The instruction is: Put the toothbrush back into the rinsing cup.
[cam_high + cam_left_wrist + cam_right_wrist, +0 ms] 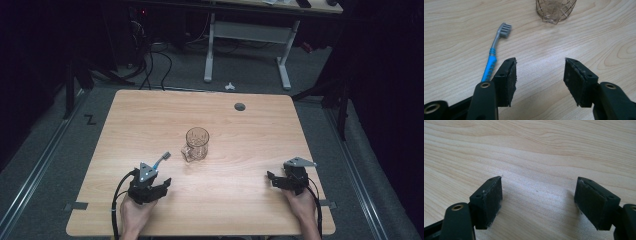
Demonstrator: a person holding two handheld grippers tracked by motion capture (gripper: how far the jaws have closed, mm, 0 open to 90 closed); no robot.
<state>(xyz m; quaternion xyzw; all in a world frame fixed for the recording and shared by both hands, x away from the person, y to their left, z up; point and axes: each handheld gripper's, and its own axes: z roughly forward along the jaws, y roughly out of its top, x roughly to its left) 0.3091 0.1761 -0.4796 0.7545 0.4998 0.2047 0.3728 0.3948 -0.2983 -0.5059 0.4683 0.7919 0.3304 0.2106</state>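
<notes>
A clear glass mug (197, 143) stands upright near the middle of the wooden table (250, 210), its handle turned toward the person's side; nothing can be seen inside it. In the left gripper view its patterned base (555, 11) sits at the top edge, straight ahead of the jaws.

A toothbrush (492, 56) with a blue handle and grey bristles lies flat on the table, nearer the person than the mug and to its left, bristle end pointing toward the mug and well apart from it.

The left gripper (540, 75) sits just beside the toothbrush handle, jaws spread wide with bare wood between them, holding nothing. The right gripper (539, 200) rests well to the mug's right, near the table's front edge, jaws likewise wide apart over bare wood.
</notes>
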